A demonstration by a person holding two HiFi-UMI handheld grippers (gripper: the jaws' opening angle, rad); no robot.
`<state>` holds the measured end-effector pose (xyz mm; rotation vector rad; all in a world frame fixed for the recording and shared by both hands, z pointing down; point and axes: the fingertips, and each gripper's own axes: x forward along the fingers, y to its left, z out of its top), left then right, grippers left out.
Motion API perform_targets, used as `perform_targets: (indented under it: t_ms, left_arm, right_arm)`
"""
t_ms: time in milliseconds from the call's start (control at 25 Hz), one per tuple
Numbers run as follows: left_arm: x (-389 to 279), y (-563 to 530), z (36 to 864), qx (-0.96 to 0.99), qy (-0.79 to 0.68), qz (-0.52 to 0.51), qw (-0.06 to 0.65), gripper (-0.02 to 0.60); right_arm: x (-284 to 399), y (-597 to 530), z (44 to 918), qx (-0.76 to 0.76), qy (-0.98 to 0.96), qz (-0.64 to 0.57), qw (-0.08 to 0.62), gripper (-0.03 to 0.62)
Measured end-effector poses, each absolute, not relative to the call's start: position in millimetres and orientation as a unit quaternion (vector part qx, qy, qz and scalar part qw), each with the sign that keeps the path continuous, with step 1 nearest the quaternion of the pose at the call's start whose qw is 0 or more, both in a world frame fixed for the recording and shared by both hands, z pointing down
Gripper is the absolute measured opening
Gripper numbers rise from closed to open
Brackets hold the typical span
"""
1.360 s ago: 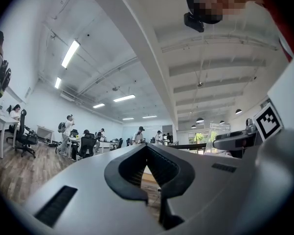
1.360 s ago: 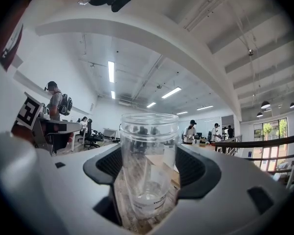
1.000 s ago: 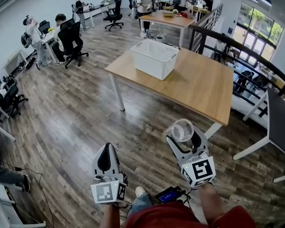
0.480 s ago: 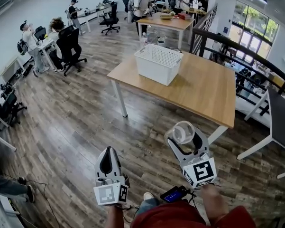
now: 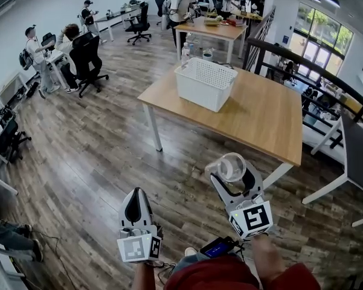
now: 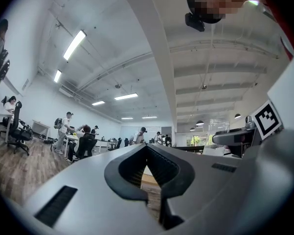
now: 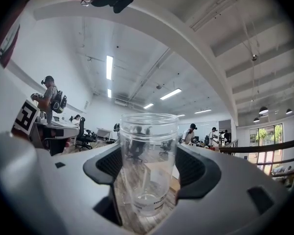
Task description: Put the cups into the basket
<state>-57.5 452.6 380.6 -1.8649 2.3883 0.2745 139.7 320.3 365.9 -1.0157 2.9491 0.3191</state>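
A white mesh basket [image 5: 204, 83] stands on the far left part of a wooden table [image 5: 272, 119], ahead of me across the plank floor. My right gripper [image 5: 232, 175] is shut on a clear plastic cup [image 5: 231, 165], held upright well short of the table. In the right gripper view the cup [image 7: 147, 146] fills the gap between the dark pads [image 7: 199, 173] of the right gripper [image 7: 150, 180]. My left gripper [image 5: 134, 205] hangs lower at the left with its jaws together and nothing in them. The left gripper [image 6: 149, 180] points toward the table.
People sit and stand at desks along the left wall, by a black office chair [image 5: 87, 53]. A second wooden table [image 5: 214, 28] with people stands behind the basket table. A dark railing [image 5: 302, 59] runs along the right, and a dark table [image 5: 359, 156] is at the right edge.
The table and basket have shifted slightly in the head view as I move toward them. Both grippers keep their pose, and the cup stays in the right one.
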Motion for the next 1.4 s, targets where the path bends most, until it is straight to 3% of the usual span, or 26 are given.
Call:
perform_targets:
  t_ms: [1400]
  left_arm:
    - [-36.8,240.5,381.2,-0.641,0.763,0.082,0.032,0.0]
  right_arm:
    - [172.0,125.4,381.4,-0.368,0.927,0.075,-0.003,0.328]
